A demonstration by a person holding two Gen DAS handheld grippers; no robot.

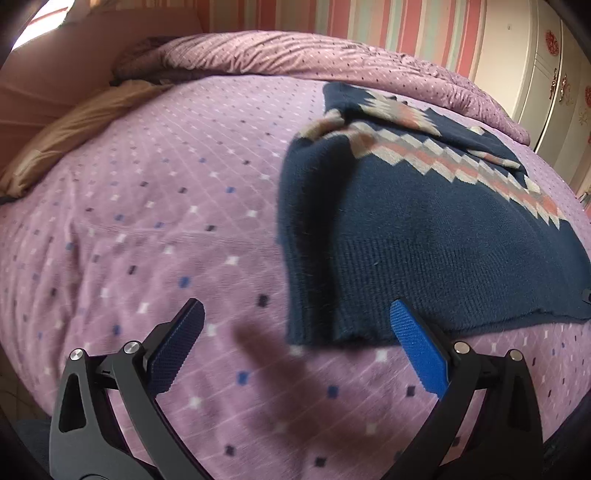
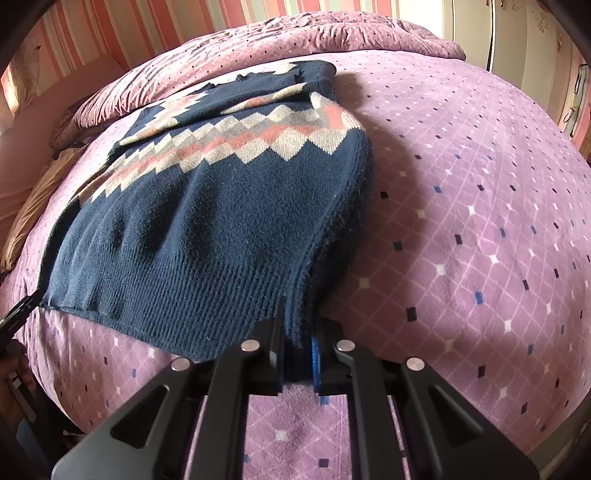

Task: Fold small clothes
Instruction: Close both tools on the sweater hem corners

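Navy sweater (image 2: 207, 221) on bed, hem corner pinched in right gripper (image 2: 299, 354).

Knit navy, ribbed hem, zigzag band of cream, pink and grey; no label readable. Right gripper's jaws are clamped on the hem's corner, the body stretching ahead and left of it. Left gripper (image 1: 295, 332) spread wide, empty, the other hem corner just ahead. Purple diamond-print bedspread (image 2: 480, 221); striped wall (image 1: 369, 22) beyond.

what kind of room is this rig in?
Most likely a bedroom at home: the navy sweater lies on a bed with a purple diamond-print cover, a rolled quilt along its far side, striped wallpaper and a white wardrobe behind.
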